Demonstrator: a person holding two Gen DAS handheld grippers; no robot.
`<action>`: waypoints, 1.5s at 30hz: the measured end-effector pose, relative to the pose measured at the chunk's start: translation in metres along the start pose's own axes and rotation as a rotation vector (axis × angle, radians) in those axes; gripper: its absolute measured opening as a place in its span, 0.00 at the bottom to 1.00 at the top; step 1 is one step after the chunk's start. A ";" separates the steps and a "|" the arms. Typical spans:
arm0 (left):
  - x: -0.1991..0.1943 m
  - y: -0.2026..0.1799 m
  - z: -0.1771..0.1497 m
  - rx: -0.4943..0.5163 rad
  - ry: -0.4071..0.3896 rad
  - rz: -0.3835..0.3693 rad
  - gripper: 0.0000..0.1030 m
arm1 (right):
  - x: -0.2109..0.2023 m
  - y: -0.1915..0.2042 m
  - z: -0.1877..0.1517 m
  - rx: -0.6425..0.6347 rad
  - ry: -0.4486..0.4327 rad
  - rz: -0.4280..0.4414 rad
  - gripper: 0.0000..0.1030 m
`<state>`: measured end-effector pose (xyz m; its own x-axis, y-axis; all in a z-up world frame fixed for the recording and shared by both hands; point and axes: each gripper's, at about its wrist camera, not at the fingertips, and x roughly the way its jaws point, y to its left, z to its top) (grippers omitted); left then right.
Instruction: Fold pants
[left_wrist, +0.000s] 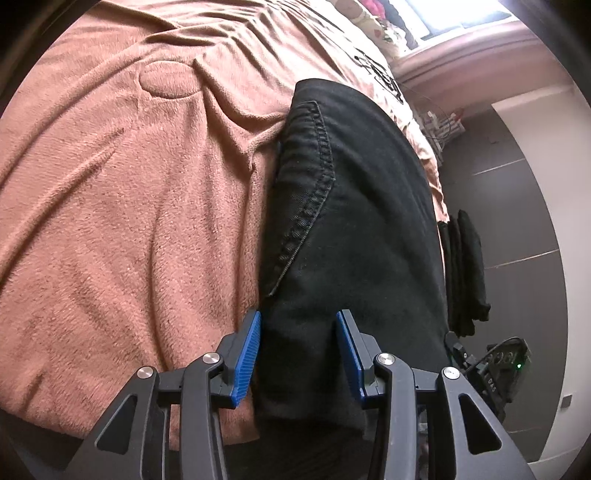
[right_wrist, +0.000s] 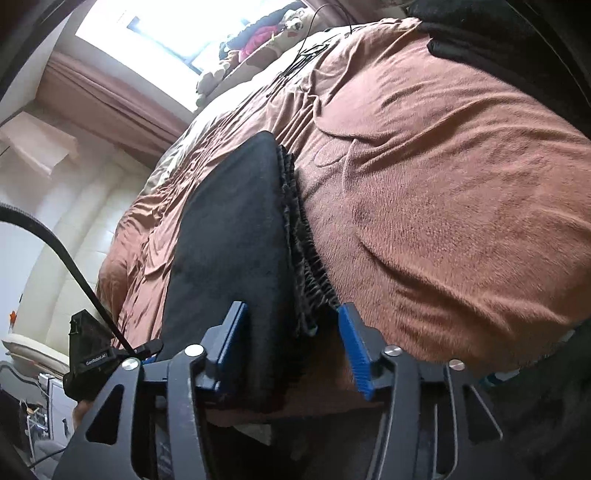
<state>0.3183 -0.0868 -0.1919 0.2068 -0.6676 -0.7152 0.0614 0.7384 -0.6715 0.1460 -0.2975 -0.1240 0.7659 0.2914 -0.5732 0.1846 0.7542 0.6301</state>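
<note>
From the left wrist, the black pants (left_wrist: 347, 206) lie folded on the brown blanket (left_wrist: 122, 221), their near end between the fingers of the left gripper (left_wrist: 298, 354), which stands part open; whether it pinches the cloth I cannot tell. Bare blanket spreads leftward. From the right wrist, the right gripper (right_wrist: 291, 347) stands open, pads off the pants (right_wrist: 229, 236), their layered edge just inside its right finger; blanket lies free beyond.
</note>
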 end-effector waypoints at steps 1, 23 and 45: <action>0.002 0.001 0.002 -0.007 0.003 -0.003 0.42 | 0.002 -0.001 0.001 0.001 0.004 0.007 0.49; 0.008 0.001 0.021 -0.039 -0.038 -0.124 0.28 | 0.063 -0.004 0.040 -0.019 0.188 0.101 0.54; -0.083 0.050 0.015 -0.092 -0.162 -0.101 0.25 | 0.106 0.060 0.006 -0.049 0.252 0.179 0.44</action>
<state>0.3183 0.0069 -0.1629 0.3587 -0.7087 -0.6076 0.0021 0.6515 -0.7587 0.2417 -0.2253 -0.1437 0.6056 0.5543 -0.5710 0.0259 0.7034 0.7104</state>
